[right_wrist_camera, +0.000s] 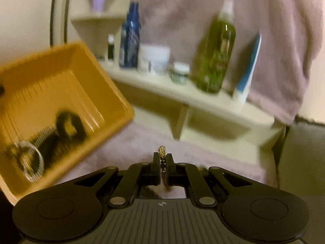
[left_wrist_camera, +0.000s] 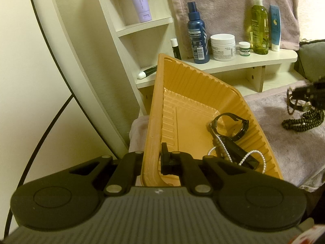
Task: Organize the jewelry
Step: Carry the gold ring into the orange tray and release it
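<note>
While left gripper (left_wrist_camera: 151, 158) clamps tilted orange tray (left_wrist_camera: 182, 77) rim, your right gripper (right_wrist_camera: 163, 159) pinches what looks like chain bracelet (right_wrist_camera: 162, 152). Carry toward 10 o'clock, release low over tray floor.

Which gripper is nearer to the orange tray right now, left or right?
Left. The left gripper is shut on the orange tray's near rim, holding it tilted. The right gripper is off to the tray's right, clear of it, shut on a chain bracelet.

Jewelry and toiletries, counted

One orange tray (left_wrist_camera: 182, 77); two spray bottles (left_wrist_camera: 198, 34); two white jars (left_wrist_camera: 222, 47); three tubes (left_wrist_camera: 275, 28); one pearl strand (left_wrist_camera: 251, 155).
</note>
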Tool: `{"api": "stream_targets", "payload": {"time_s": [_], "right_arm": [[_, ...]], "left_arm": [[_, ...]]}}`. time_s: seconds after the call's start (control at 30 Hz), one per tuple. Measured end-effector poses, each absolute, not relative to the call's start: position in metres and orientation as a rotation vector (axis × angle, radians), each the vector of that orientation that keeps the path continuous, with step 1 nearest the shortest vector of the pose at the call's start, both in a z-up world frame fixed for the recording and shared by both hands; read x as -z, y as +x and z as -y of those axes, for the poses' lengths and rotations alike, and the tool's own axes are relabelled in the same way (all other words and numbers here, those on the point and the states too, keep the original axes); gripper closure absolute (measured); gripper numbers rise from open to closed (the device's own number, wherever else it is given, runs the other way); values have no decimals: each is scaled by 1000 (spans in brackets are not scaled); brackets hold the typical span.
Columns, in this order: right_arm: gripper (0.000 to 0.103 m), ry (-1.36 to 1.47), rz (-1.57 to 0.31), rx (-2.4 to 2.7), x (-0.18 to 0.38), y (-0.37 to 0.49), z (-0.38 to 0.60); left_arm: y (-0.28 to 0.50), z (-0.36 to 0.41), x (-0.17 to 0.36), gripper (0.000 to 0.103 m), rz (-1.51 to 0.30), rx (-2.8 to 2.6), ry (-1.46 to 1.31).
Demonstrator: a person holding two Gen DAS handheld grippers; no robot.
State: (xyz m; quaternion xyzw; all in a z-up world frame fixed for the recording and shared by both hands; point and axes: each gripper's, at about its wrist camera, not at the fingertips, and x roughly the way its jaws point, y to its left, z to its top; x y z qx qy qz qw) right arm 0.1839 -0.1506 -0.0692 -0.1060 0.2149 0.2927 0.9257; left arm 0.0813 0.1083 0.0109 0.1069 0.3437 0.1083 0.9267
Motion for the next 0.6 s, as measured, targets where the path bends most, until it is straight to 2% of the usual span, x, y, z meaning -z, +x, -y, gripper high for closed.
{"api": "stream_targets", "payload": {"time_s": [0.33,0.6], "right_arm": [[99,-37,-372,-824,-2,171,122],[98,-30,-427,-1001,-4,162,67]], "left_arm": [[81,-109,-11,99,-704,-219,215],[80,-109,-11,99,-702,-217,215]]}}
